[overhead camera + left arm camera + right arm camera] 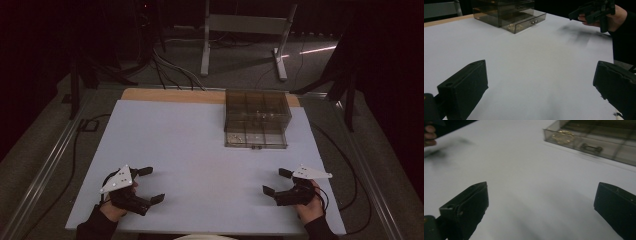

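A smoky clear plastic drawer box [257, 118] stands at the far right of the white table [190, 150]. Its bottom drawer, with a small handle [591, 148], is slid partly out [523, 22]. My left gripper [150, 185] hovers near the front left edge, jaws wide apart and empty. Near the front right, my right gripper [276, 181] is open too, nothing between its jaws. Both point toward the table's middle. In the left gripper view, the right gripper [591, 12] shows far off in a hand.
A wooden strip [165, 95] runs along the table's far edge. Cables [80, 135] trail down both sides. A metal stand [245, 35] is on the floor behind. A wide bare stretch of table lies between the grippers and the box.
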{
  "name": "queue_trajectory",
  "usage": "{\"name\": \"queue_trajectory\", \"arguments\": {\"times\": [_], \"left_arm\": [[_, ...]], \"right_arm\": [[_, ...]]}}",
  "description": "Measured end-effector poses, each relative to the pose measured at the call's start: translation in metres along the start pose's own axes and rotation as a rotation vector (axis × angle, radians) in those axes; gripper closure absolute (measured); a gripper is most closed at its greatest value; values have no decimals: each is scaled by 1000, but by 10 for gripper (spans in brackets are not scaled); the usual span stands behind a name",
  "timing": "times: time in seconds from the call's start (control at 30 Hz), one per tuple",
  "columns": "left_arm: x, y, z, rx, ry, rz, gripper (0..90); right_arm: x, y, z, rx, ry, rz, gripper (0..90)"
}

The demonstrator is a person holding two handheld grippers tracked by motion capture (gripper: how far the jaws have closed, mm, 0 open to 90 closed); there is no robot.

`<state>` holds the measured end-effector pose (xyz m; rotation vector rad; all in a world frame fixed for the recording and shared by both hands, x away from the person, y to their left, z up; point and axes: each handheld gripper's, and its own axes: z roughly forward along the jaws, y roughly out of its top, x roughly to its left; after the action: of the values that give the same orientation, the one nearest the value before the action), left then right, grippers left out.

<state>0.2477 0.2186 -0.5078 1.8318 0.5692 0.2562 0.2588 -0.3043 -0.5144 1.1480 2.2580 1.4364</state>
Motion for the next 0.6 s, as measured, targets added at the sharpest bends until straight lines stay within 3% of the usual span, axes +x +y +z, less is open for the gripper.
{"name": "queue_trajectory", "arguments": {"times": [0.27,0.43,0.6], "left_arm": [[-1,0,0,-1,3,3,6],[0,-1,0,-1,2,-2,6],[0,0,0,-1,1,0,6]], "right_arm": [[-5,-9,-6,38,-11,58,0],[-6,-13,-9,29,-26,64,0],[-7,-12,-6,2,12,81,0]]}}
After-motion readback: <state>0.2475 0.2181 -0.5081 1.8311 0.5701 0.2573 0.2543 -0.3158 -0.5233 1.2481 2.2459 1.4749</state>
